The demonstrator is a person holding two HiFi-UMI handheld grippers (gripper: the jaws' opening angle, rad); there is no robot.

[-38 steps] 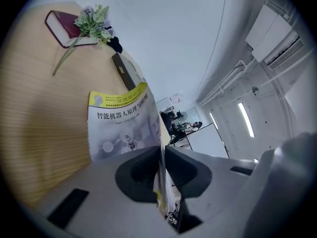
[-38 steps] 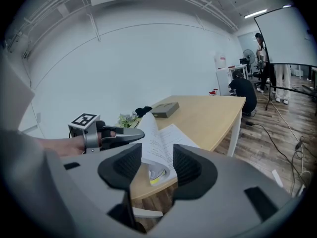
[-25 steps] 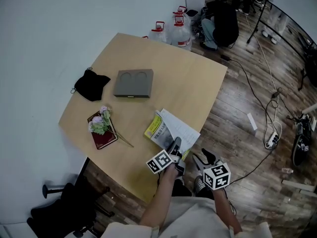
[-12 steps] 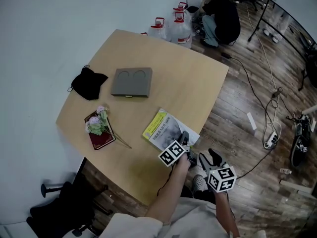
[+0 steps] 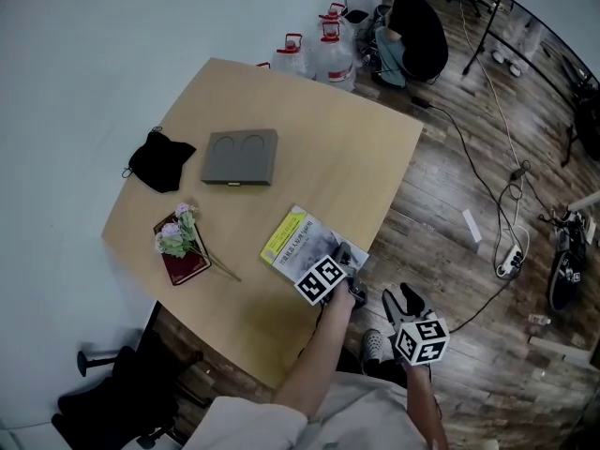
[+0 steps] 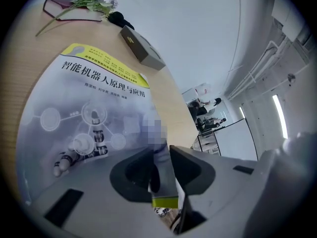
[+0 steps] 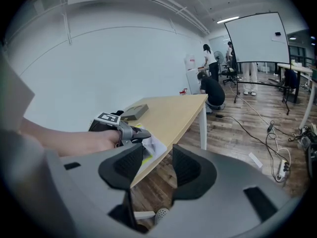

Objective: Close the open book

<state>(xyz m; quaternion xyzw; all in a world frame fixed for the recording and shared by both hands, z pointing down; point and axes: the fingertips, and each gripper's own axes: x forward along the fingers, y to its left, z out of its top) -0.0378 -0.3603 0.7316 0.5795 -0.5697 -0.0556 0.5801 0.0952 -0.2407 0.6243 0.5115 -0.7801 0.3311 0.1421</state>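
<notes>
Now, book (image 5: 295,240) shut and lying flat on the table (image 5: 337,157), yellow-and-grey cover up, at the table edge nearest you. White page corners poke out on its right side.

Your left gripper (image 5: 345,253) sits on the book's near right corner, angled down. Its jaws have just been opening. They stand a little apart with the cover's edge between them, a dark gap on one side, so the grip is loose and not clamped. The gripper's body and marker cube hide that corner from the head view.

Your right gripper (image 5: 401,298) hangs to the right of the book, off the table and over the wooden floor (image 5: 450,204). Its jaws are wide apart, with only floorboards and the table edge showing through them.

Around the book:
- Red notebook (image 5: 189,265) with a flower sprig (image 5: 176,235) lying across it, well to the book's left.
- Flat grey case (image 5: 239,156) with two round hollows, beyond the book.
- Black pouch (image 5: 161,160), beyond the book and far left, near the case.
- Water jugs (image 5: 328,52) on the floor past the table's far corner, a person crouching (image 5: 419,31) beside them.
- Cables and a power strip (image 5: 513,262) on the floor, far to the book's right.
</notes>
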